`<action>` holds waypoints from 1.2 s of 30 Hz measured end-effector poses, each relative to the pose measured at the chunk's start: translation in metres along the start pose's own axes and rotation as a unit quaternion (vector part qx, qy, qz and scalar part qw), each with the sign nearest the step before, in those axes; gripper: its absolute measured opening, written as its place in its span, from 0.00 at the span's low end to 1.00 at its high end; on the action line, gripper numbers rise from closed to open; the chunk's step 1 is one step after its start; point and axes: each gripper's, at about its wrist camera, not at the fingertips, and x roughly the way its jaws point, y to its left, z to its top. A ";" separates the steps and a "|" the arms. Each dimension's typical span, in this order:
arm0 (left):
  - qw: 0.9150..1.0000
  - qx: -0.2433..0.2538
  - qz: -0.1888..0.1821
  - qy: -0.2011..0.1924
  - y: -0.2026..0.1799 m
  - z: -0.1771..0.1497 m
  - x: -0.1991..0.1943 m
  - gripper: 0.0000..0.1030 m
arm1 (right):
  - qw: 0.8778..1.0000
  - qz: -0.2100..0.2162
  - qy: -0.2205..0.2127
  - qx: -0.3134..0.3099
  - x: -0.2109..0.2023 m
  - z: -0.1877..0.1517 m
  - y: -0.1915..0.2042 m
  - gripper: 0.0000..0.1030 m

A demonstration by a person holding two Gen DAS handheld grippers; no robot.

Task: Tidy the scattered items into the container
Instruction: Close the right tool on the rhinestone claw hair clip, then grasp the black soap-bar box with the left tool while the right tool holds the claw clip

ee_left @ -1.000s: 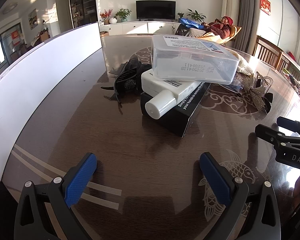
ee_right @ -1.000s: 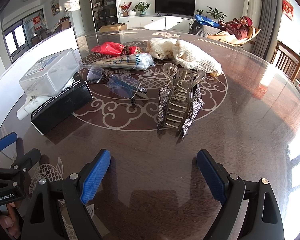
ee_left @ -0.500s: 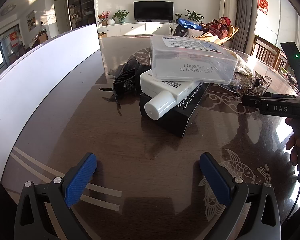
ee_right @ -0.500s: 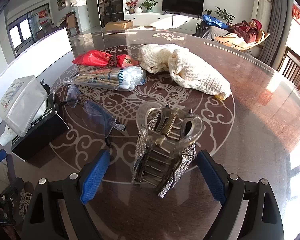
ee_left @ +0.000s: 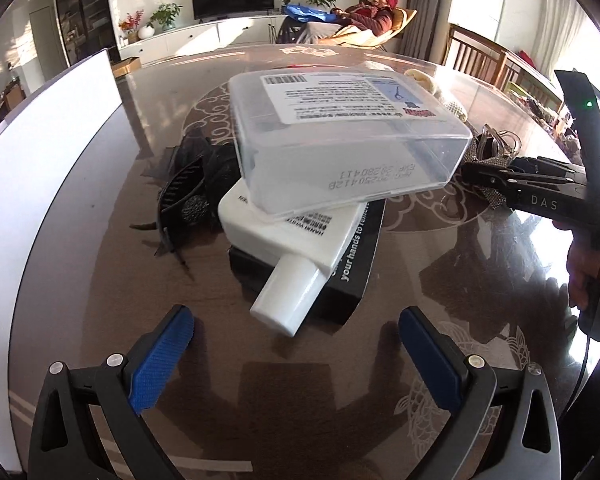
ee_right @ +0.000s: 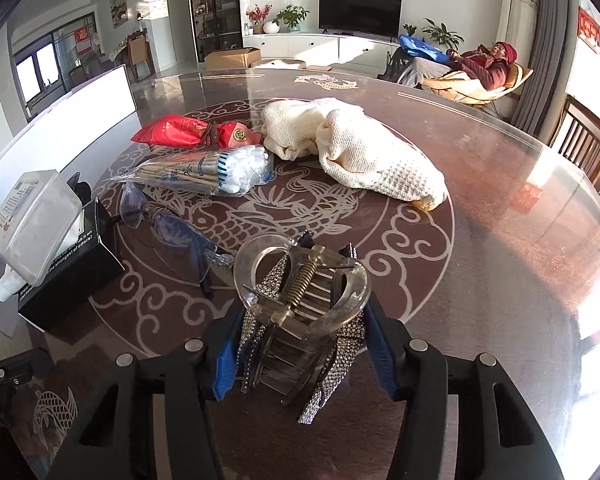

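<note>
A clear hair claw clip (ee_right: 300,300) with rhinestone sides stands on the brown table (ee_right: 480,260). My right gripper (ee_right: 300,356) is closing, its blue pads (ee_right: 224,360) against the clip's two sides. In the left wrist view that gripper (ee_left: 476,172) reaches in from the right, with the clip (ee_left: 496,148) at its tips. My left gripper (ee_left: 296,360) is open and holds nothing. Just beyond it is a stack: a clear plastic box (ee_left: 340,140) on a white bottle (ee_left: 296,252) on a black box (ee_left: 360,264).
A tall white panel (ee_left: 40,152) runs along the table's left side. A black hair clip (ee_left: 188,200) lies left of the stack. Further back lie glasses (ee_right: 172,228), a cotton swab pack (ee_right: 208,172), a red packet (ee_right: 180,132) and a cream knit cloth (ee_right: 360,152). A person reclines in a chair (ee_right: 480,76) beyond the table.
My right gripper moved forward around the claw clip and its fingers have come in against it. My left gripper moved closer to the stack and rolled a little.
</note>
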 end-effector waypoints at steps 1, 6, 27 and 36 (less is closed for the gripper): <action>1.000 0.015 -0.003 0.010 -0.004 0.008 0.005 1.00 | 1.000 0.000 0.000 0.000 0.000 0.000 0.000 0.53; 0.999 0.024 -0.010 0.024 -0.017 0.036 0.021 1.00 | 1.000 0.000 0.000 0.000 0.000 -0.001 -0.001 0.53; 0.998 -0.013 -0.056 0.001 -0.001 0.016 -0.012 0.59 | 1.000 -0.010 0.003 0.010 0.004 0.001 -0.009 0.62; 0.995 -0.051 -0.080 0.012 0.038 0.021 -0.033 0.64 | 1.000 -0.010 0.002 0.010 0.005 0.000 -0.009 0.63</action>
